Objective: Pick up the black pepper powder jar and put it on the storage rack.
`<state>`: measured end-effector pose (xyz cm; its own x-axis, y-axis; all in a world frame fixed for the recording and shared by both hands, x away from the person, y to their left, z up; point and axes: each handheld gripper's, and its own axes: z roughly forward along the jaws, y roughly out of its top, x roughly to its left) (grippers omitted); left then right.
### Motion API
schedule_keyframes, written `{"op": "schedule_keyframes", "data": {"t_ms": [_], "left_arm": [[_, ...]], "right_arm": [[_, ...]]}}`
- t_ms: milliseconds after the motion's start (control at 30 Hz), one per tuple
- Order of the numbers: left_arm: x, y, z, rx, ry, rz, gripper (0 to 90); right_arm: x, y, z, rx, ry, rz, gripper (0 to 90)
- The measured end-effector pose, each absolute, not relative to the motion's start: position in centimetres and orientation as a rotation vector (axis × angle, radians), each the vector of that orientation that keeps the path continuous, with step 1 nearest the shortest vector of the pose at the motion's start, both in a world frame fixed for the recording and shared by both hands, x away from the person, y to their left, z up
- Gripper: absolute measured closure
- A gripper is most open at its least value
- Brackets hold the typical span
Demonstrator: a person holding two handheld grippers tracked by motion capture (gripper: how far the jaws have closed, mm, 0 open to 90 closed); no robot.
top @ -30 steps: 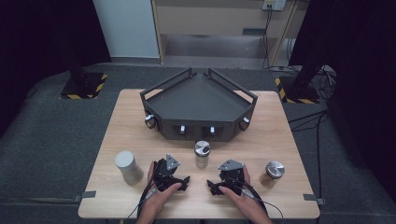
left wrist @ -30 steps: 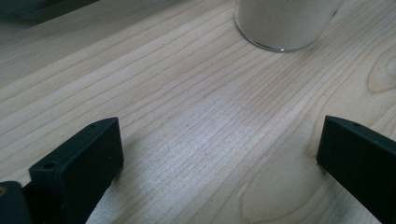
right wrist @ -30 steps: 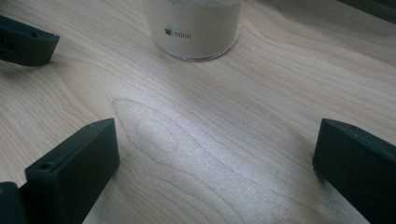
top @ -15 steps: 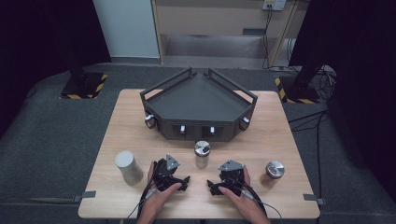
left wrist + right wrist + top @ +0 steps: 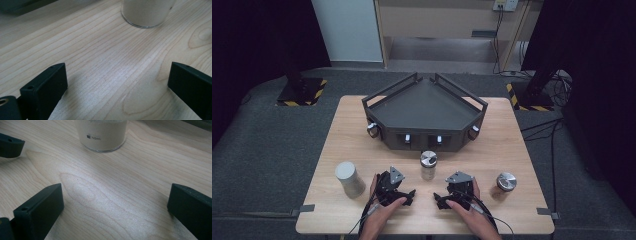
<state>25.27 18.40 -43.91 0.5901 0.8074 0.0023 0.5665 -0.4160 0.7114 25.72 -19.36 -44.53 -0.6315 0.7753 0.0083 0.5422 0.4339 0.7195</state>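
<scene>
Here, the middle jar (image 5: 101, 135) holds pale powder.

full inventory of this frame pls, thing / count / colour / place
Glass jar with metal lid: 1, clear glass, pale contents, silver lid, table centre, just ahead of both grippers; its base also in the left gripper view and right gripper view, marked 50ml.
Short jar with metal lid: 1, brownish, silver lid, right of the right gripper.
Cylinder container: 1, pale grey, left of the left gripper.
Angular tray: 1, dark grey, back centre of table.
Wooden table: 1, light wood.
Floor stands with hazard stripes: 2, black and yellow, behind the table.
Left gripper: 1, black, open, near front edge.
Right gripper: 1, black, open, near front edge.
</scene>
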Motion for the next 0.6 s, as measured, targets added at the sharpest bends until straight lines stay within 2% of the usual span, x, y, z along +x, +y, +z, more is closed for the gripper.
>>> {"op": "schedule_keyframes", "data": {"t_ms": [600], "left_arm": [[24.3, 18.2, -40.4, 2.143, 1.044, 0.471, 1.3]], "right_arm": [[25.7, -19.3, -44.5, 1.131, 2.366, 1.01, 0.6]]}}
